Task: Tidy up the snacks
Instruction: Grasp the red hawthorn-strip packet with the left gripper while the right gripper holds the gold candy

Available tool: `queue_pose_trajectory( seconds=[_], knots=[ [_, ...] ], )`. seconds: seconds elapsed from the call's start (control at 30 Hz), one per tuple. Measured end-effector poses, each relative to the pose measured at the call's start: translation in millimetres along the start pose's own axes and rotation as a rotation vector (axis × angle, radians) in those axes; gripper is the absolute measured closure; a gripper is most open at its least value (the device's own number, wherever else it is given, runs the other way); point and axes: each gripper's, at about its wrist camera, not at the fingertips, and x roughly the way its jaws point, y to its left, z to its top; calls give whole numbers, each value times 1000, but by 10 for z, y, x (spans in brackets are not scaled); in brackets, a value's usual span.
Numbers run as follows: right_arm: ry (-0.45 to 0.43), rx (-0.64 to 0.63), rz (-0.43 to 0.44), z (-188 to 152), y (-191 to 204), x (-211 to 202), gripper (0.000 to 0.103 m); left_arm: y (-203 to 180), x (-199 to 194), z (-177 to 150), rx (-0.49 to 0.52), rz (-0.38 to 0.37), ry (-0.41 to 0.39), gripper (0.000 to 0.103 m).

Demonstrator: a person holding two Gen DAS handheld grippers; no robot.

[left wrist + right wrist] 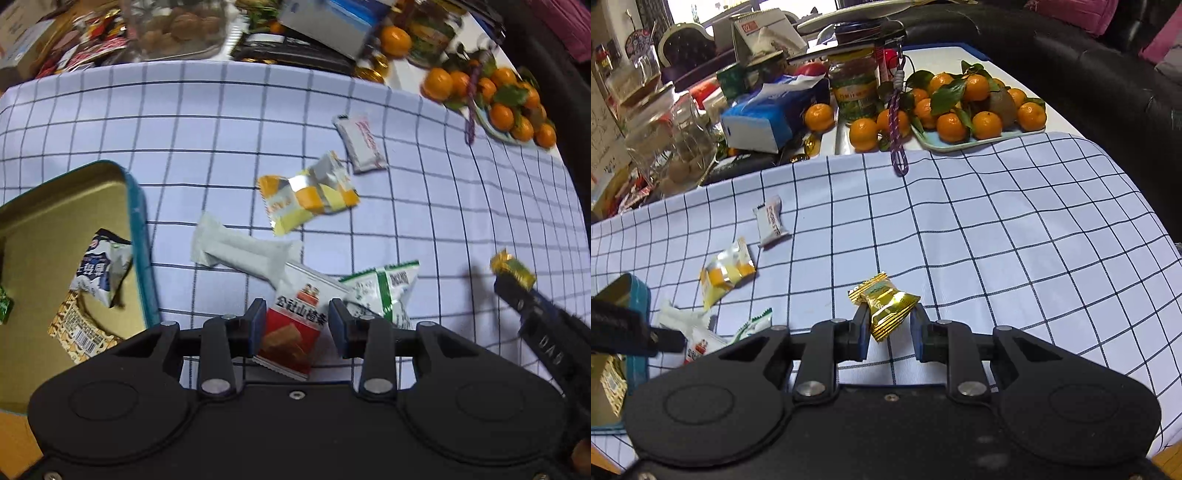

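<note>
A table under a pale checked cloth carries loose snack packets: a white bar wrapper, a yellow-and-silver packet, a long white wrapper, a red-and-white packet and a green-and-white packet clustered together. An open teal tin sits at the cloth's left side. Beyond the cloth stand a tray of tangerines, a glass jar, a blue tissue pack and assorted clutter.
</note>
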Motion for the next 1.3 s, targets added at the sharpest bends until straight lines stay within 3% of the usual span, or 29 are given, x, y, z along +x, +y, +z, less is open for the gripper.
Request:
queue_pose_trajectory(
  seconds=[0.33, 0.8, 1.3],
  knots=[
    [-29, 36, 62, 63, -38, -151, 80, -175, 169, -36, 69, 70, 15, 56],
    [-46, 79, 80, 80, -129, -257, 80, -185, 170, -34, 113, 100, -21, 54],
    [-49, 100, 84, 70, -169, -302, 80, -303, 273, -71, 153, 120, 1, 48]
  ],
)
